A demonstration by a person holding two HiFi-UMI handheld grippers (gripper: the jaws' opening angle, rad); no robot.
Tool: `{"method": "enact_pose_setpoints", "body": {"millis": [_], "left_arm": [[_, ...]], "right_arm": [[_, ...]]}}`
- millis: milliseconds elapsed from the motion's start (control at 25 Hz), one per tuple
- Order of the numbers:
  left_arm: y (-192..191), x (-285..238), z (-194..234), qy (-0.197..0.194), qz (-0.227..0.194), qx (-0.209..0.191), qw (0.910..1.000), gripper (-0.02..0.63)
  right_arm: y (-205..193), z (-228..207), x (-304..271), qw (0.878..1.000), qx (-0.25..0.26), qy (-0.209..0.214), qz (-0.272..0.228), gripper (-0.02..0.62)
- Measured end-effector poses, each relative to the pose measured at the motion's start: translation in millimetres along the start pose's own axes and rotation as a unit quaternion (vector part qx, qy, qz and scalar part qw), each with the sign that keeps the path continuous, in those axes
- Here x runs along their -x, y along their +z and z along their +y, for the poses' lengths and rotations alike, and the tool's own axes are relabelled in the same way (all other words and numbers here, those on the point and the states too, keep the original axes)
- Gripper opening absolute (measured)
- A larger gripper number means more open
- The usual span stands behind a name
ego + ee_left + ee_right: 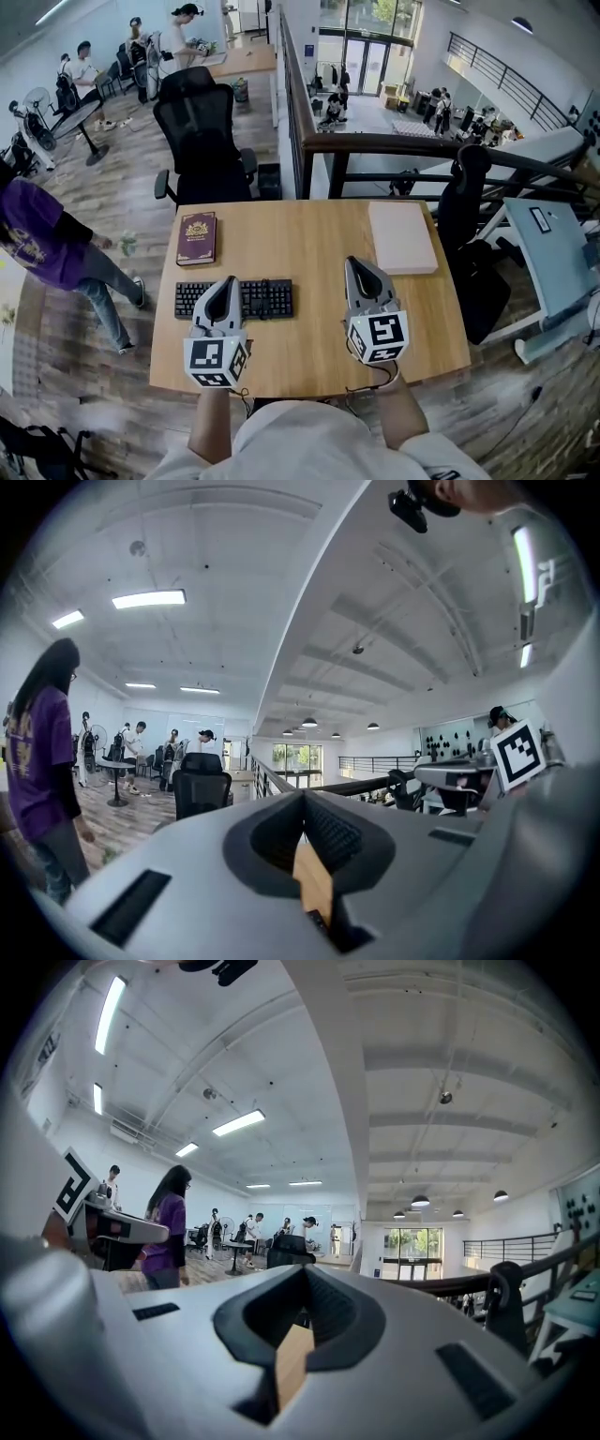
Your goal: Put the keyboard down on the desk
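A black keyboard (253, 298) lies flat on the wooden desk (309, 244), left of middle. My left gripper (226, 280) hovers over the keyboard's middle, shut, with nothing between its jaws. My right gripper (355, 262) is to the right of the keyboard over bare wood, also shut and empty. In the left gripper view the closed jaws meet at the tip of the left gripper (302, 797), with a strip of desk and a corner of the keyboard (317, 919) showing below. The right gripper view shows the right gripper (304, 1271) closed, pointing level across the room.
A dark red book (197, 238) lies at the desk's back left and a pale flat box (401, 236) at its back right. Black office chairs (202, 141) stand behind the desk and at its right. A person in purple (37, 246) walks on the left. A railing (394, 143) runs behind.
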State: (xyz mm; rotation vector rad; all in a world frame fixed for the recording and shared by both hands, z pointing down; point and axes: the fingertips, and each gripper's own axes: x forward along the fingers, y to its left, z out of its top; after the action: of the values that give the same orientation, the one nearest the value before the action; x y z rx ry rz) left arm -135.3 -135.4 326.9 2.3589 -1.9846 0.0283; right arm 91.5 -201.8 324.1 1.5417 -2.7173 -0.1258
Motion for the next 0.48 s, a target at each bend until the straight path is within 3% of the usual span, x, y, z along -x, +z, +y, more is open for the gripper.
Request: {"method": "enact_pose_setpoints", "body": {"millis": [480], "left_arm": [[-2.9, 4.7, 5.9, 0.006, -0.001, 0.003, 1.0000, 0.011]], "right_arm": [[0.6, 10.9, -4.0, 1.000, 0.001, 0.011, 0.002, 0.003]]}}
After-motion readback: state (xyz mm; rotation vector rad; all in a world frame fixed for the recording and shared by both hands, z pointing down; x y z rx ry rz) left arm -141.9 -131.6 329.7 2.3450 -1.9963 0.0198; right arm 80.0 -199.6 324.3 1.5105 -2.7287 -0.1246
